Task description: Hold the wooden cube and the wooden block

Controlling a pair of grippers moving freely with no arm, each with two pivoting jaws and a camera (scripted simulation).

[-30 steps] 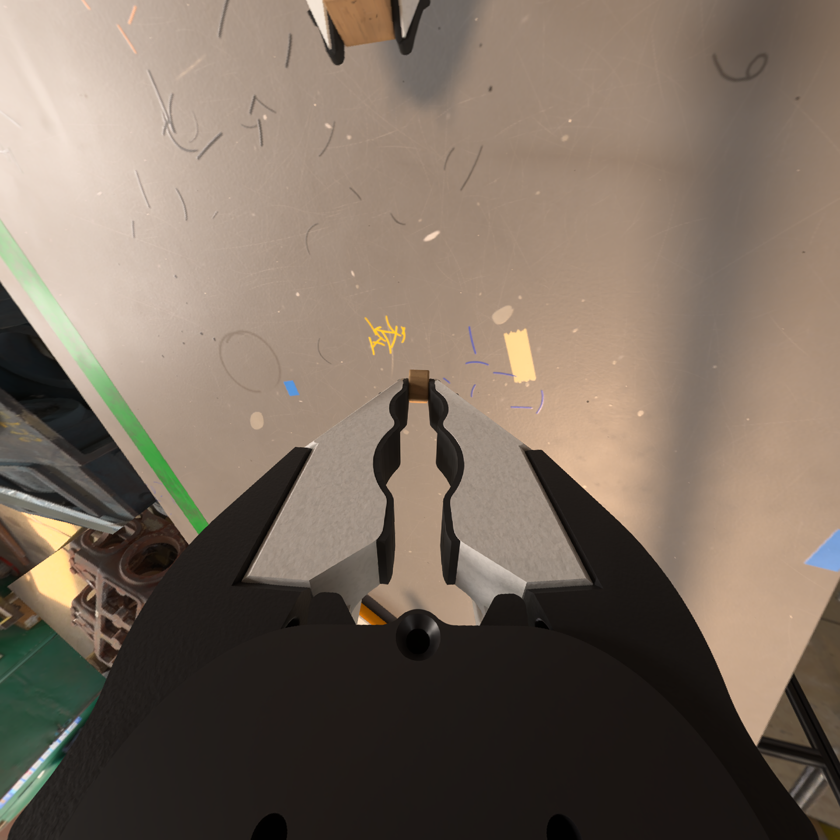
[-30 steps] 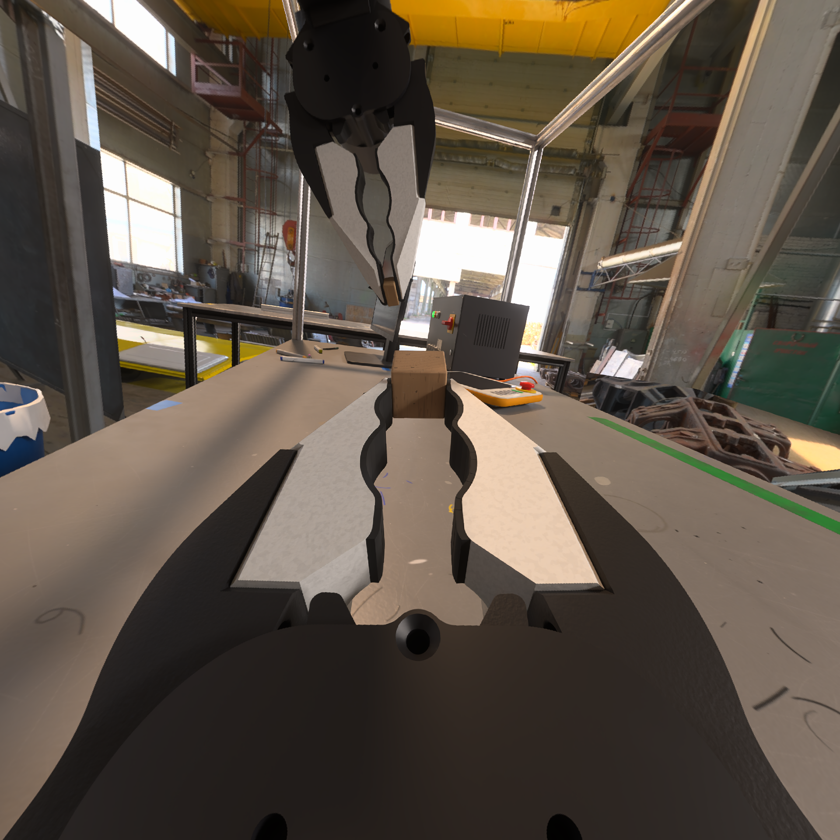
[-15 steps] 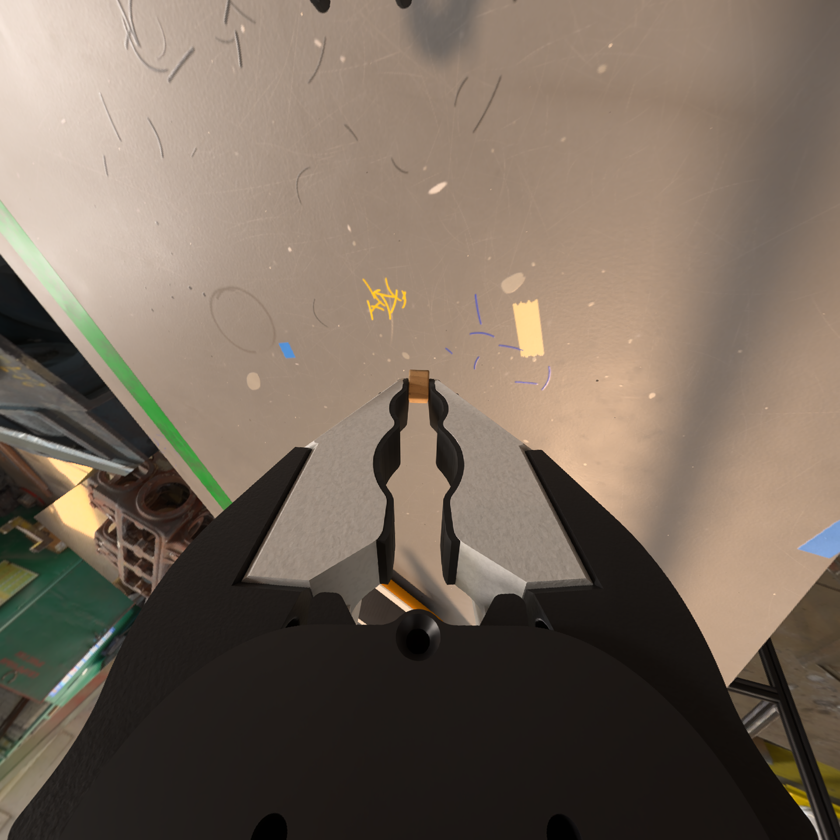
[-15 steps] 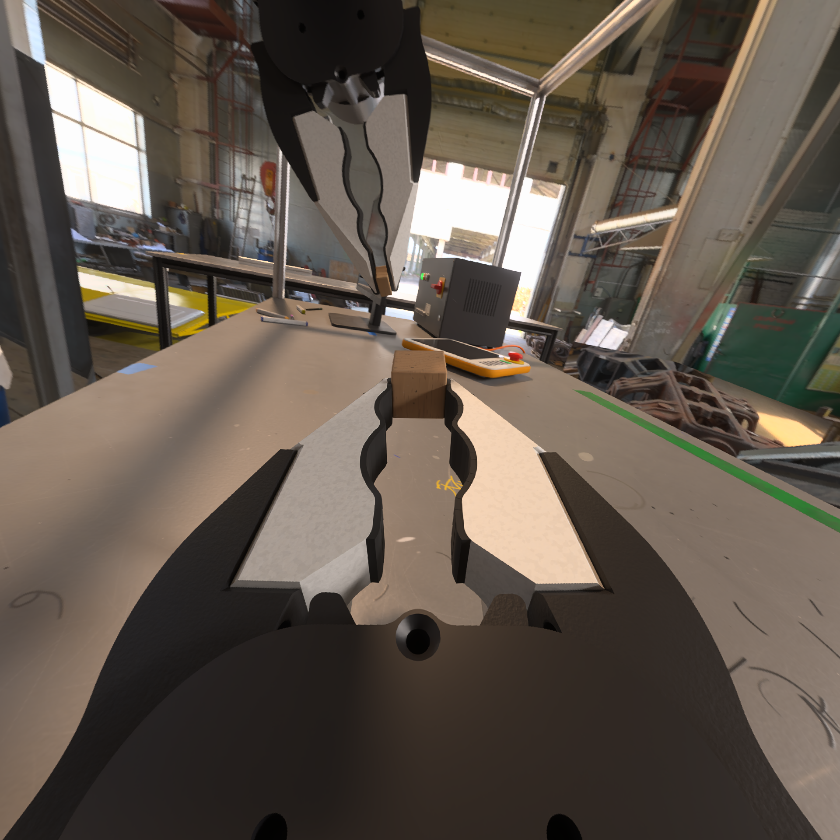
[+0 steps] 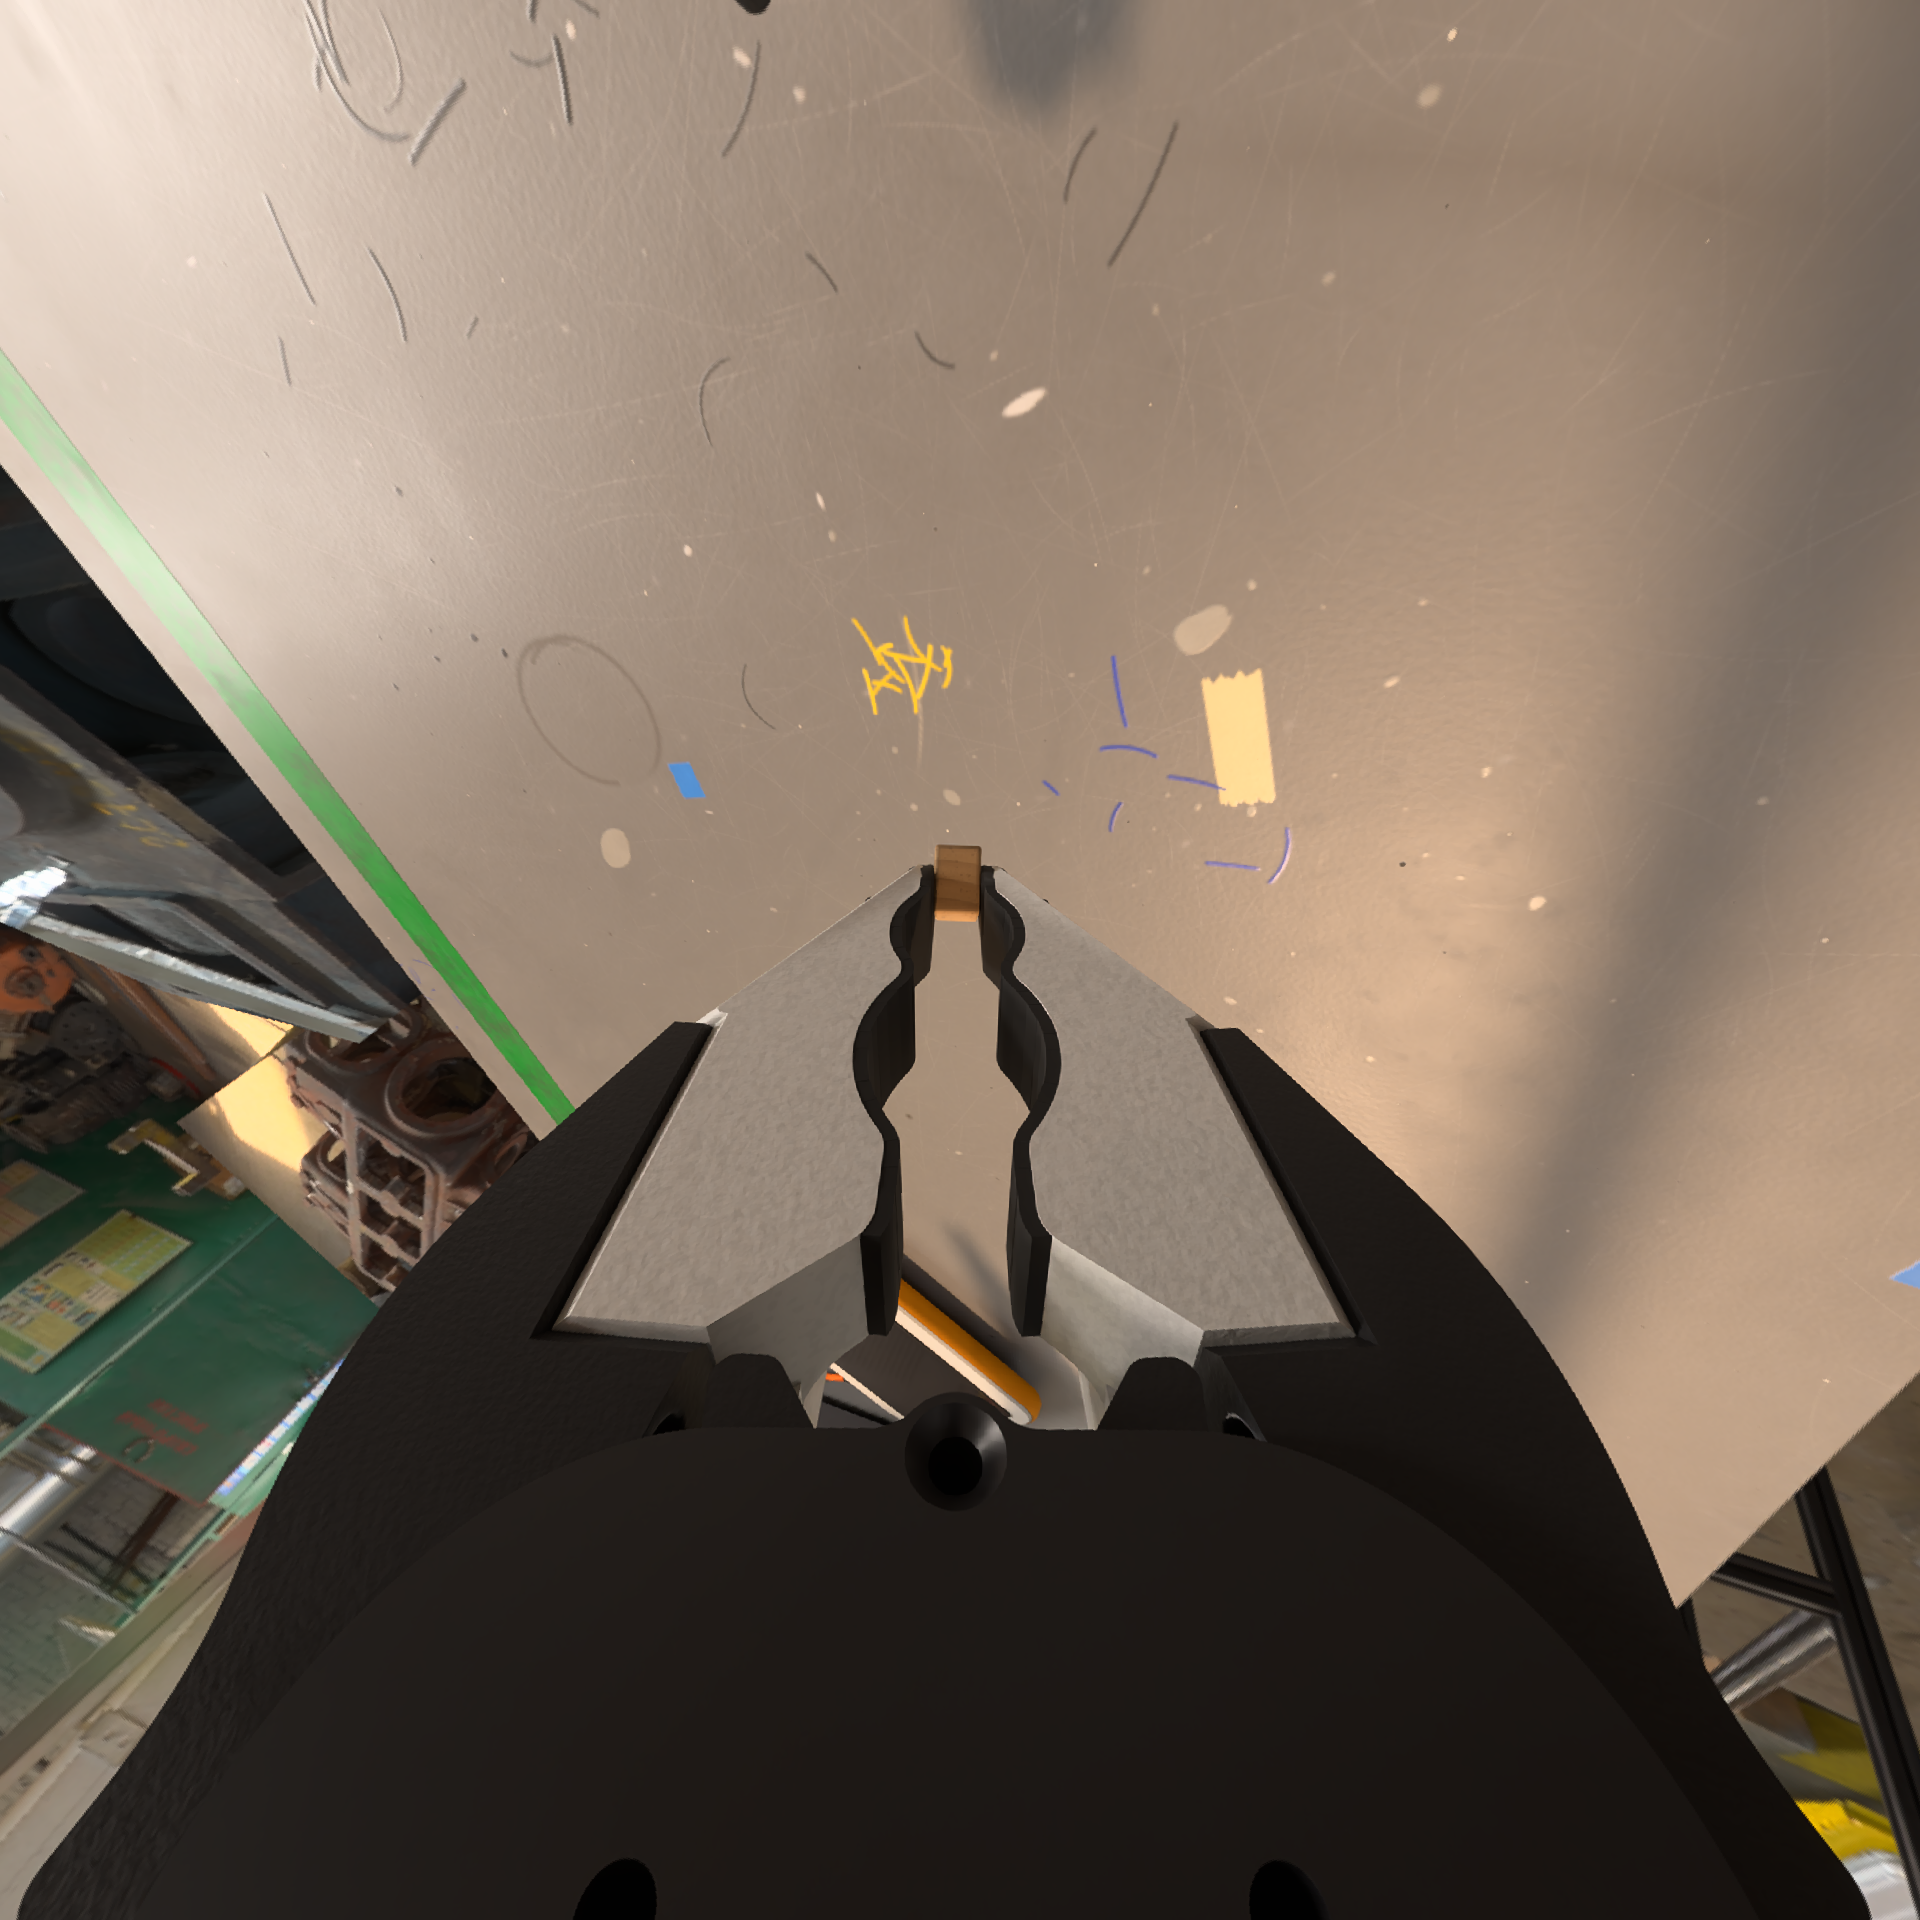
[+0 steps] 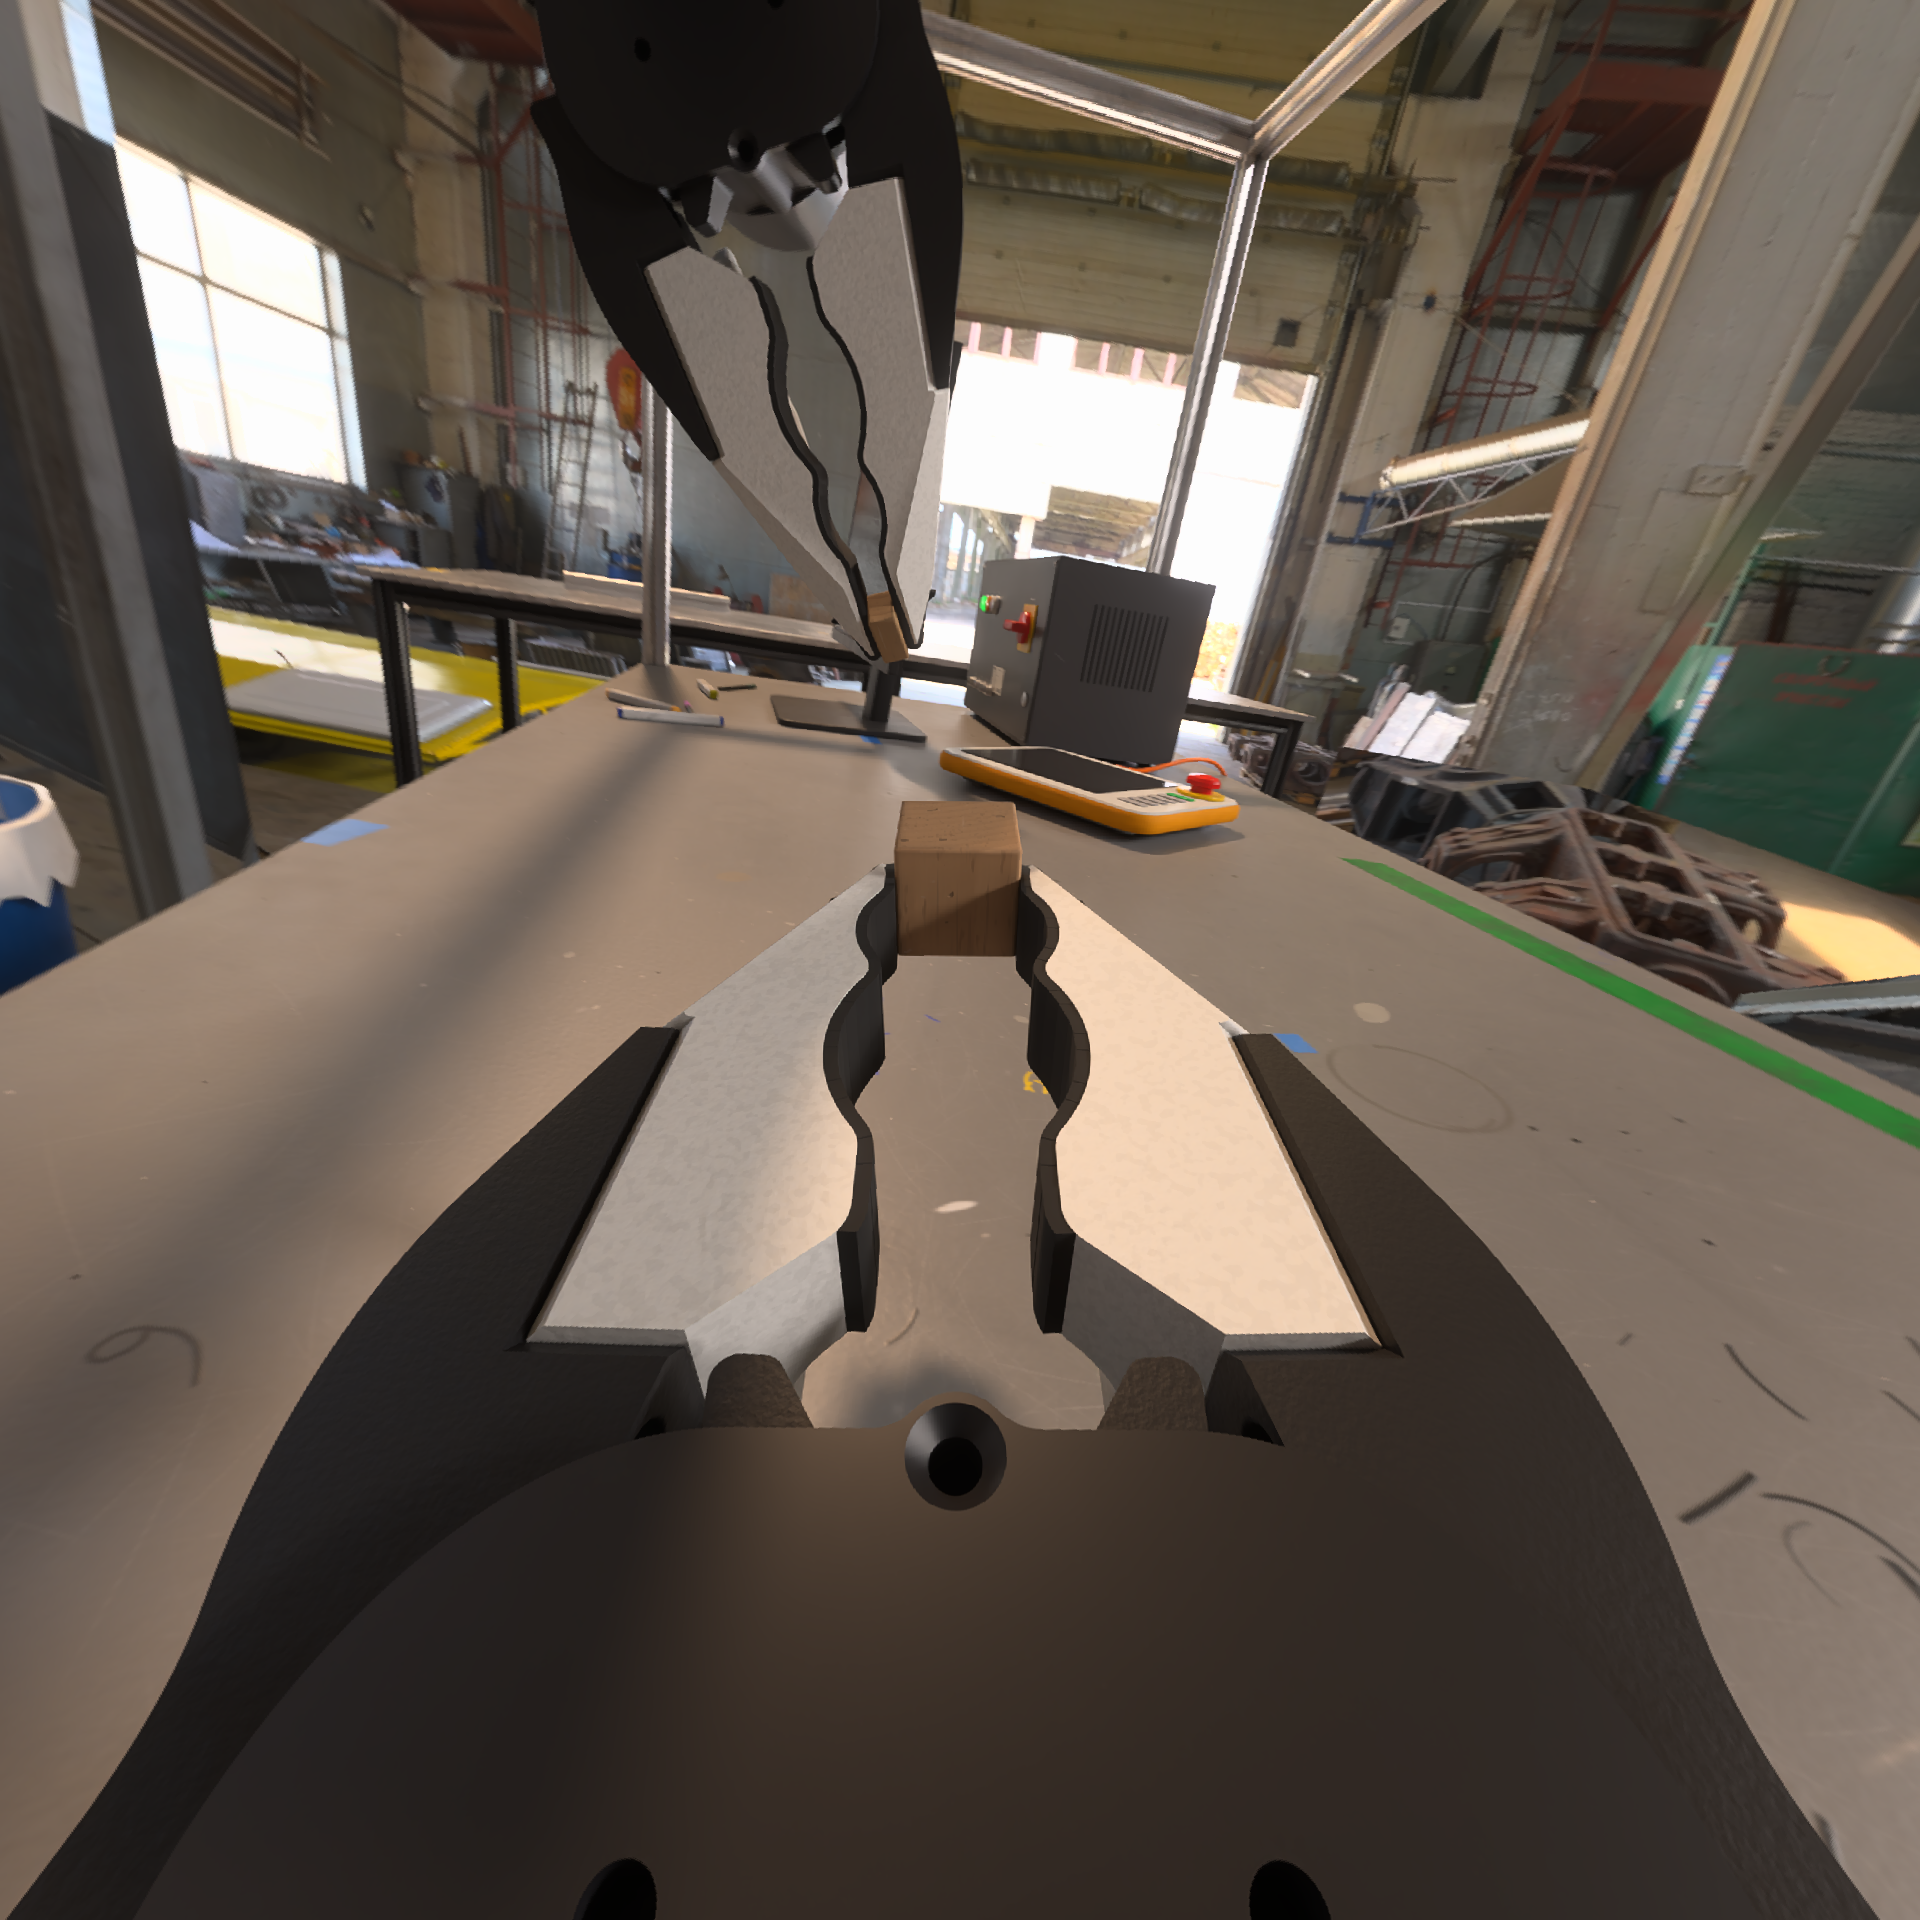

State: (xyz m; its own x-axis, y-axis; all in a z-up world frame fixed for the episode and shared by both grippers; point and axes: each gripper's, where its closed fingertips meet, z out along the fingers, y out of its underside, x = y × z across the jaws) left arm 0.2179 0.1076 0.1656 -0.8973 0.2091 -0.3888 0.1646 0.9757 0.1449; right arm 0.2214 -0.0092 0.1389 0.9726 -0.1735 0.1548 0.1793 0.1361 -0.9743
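My left gripper (image 5: 957, 883) pinches a small, thin wooden block (image 5: 957, 881) at its tips, high over the scuffed tan table (image 5: 1351, 364). My right gripper (image 6: 956, 899) clamps the chunky, grainy wooden cube (image 6: 956, 891), w/ bare tabletop around. Only the right cam shows the orange pendant (image 6: 1091, 788) whole.

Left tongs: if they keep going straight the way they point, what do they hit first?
Likely the scuffed grey-brown tabletop: the left tongs, shut on a small wooden block, point down at it, near the yellow scribble. Nothing shows between; the gap is hard to judge.
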